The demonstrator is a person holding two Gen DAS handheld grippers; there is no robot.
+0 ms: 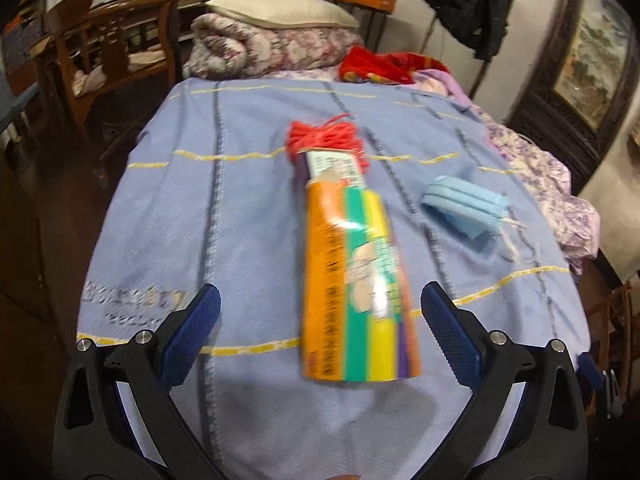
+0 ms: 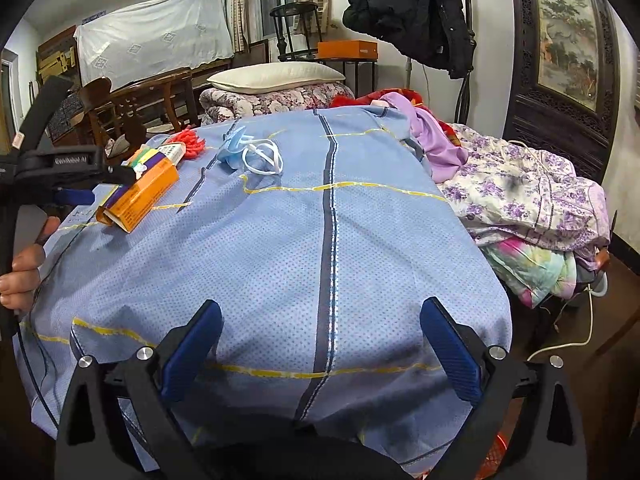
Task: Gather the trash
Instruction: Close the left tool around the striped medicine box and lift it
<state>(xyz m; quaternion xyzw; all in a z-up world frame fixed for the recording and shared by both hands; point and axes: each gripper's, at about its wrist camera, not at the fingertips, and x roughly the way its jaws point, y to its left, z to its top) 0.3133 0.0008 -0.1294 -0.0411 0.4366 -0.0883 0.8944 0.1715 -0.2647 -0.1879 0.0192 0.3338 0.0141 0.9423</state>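
A long striped box (image 1: 356, 280), orange, green, yellow and purple, lies on the blue blanket (image 1: 240, 220). A bundle of red string (image 1: 324, 138) lies at its far end. A blue face mask (image 1: 464, 206) lies to the box's right. My left gripper (image 1: 320, 312) is open, its jaws standing on either side of the box's near end, not touching it. In the right wrist view the box (image 2: 140, 188), string (image 2: 192, 142) and mask (image 2: 244, 152) lie far left, with the left gripper (image 2: 100, 184) at the box. My right gripper (image 2: 320, 332) is open and empty above bare blanket.
A folded floral quilt and pillow (image 1: 280, 16) lie at the bed's head. Loose purple and floral clothes (image 2: 520, 184) pile along the bed's right side. A wooden chair (image 1: 100, 44) stands left of the bed. A dark coat (image 2: 408, 4) hangs behind.
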